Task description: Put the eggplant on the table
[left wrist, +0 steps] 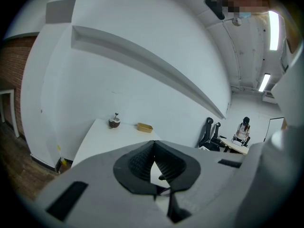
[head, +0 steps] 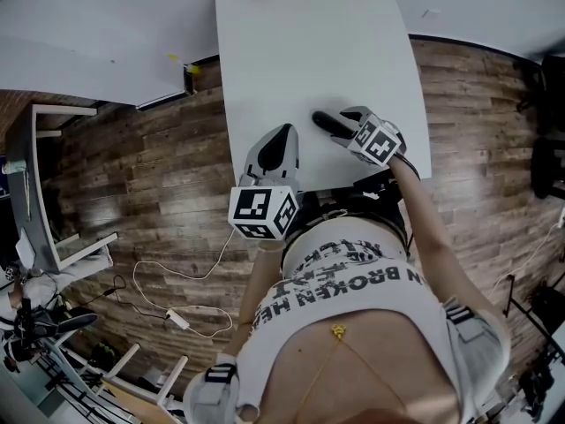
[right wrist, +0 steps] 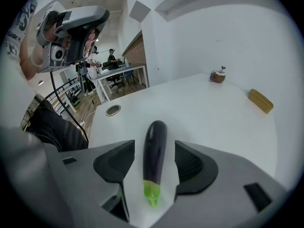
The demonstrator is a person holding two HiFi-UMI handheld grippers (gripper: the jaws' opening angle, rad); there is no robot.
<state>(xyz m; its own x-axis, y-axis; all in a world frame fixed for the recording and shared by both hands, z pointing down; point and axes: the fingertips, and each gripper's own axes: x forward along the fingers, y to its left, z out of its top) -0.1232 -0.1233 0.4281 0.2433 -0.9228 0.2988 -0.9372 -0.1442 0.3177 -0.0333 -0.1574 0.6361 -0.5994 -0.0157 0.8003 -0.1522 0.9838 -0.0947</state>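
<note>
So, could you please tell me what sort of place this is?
Probably an office or lab workspace: a long white table on wood-plank flooring, with office chairs and further desks behind.

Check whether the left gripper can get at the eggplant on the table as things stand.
Probably not cleanly. The eggplant lies on the table between the open jaws of the right gripper, which flank both sides. The left gripper, jaws shut, is close by, but only the eggplant's far end looks free.
</note>
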